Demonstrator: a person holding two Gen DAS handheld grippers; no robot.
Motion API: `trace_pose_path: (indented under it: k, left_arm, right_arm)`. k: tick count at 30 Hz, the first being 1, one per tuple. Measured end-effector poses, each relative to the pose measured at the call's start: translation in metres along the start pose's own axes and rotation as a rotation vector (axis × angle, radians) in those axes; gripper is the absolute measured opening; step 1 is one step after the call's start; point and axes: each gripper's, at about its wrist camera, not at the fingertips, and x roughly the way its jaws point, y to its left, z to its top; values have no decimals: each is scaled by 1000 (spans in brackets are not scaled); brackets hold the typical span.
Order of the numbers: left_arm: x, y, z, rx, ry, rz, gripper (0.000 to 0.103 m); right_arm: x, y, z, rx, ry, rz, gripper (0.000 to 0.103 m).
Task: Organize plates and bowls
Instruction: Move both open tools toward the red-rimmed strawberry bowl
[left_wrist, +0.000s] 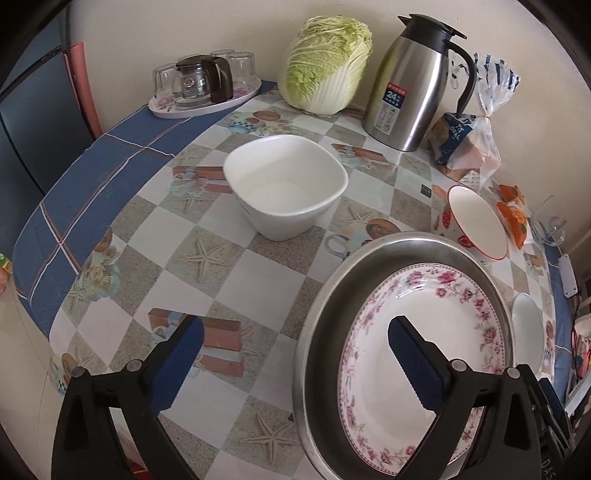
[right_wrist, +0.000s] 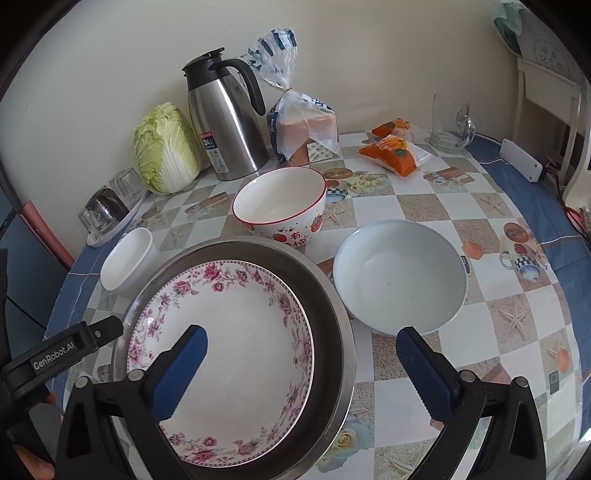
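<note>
A floral plate (left_wrist: 443, 306) (right_wrist: 236, 306) lies inside a round steel pan (left_wrist: 369, 258) (right_wrist: 332, 295) at the table's near side. My left gripper (left_wrist: 295, 323) is open, one finger over the plate and the other over the tablecloth, straddling the pan's left rim. My right gripper (right_wrist: 303, 332) is open too, straddling the pan's right rim, with nothing pressed between the pads. A white square bowl (left_wrist: 284, 184) (right_wrist: 125, 262) stands left of the pan. Behind the pan is a red-rimmed strawberry bowl (left_wrist: 476, 221) (right_wrist: 280, 206), and a pale round bowl (right_wrist: 399, 273) (left_wrist: 528, 328) sits to its right.
Along the wall stand a steel thermos jug (right_wrist: 229, 125), a napa cabbage (left_wrist: 325, 62), a bagged loaf (right_wrist: 306, 129) and a tray of glasses (left_wrist: 203, 88). Orange snack packs (right_wrist: 391, 151), a glass mug (right_wrist: 450, 122) and a white power strip (right_wrist: 521, 158) lie at the back right.
</note>
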Motion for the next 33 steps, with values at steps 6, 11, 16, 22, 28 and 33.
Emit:
trace_pose_path:
  k: [6,11,16,22,28,33]
  left_arm:
    - [-8,-1,3,7,-40,17,100]
    - [-19,-6,4,13,-83,-10,100]
    - [-24,-9,3,22,-102,-18,100]
    - [-27,-14,1,52,-141,44,100]
    - [-26,-15,2,69,-130,21,100]
    - [-23,-17,10,94,-132,17,100]
  right_arm:
    - [-1,-1,-2,-16,-1,-26,103]
    - [-10,-1,-1,-25,-34,-24,103]
    - [-20,0,1,-20,-66,-26,103]
    - [-25,-3,3,11,-49,-30,103]
    - [-32,-5,13,46,-38,6,103]
    - [-33,-4,27,50,-32,5,103]
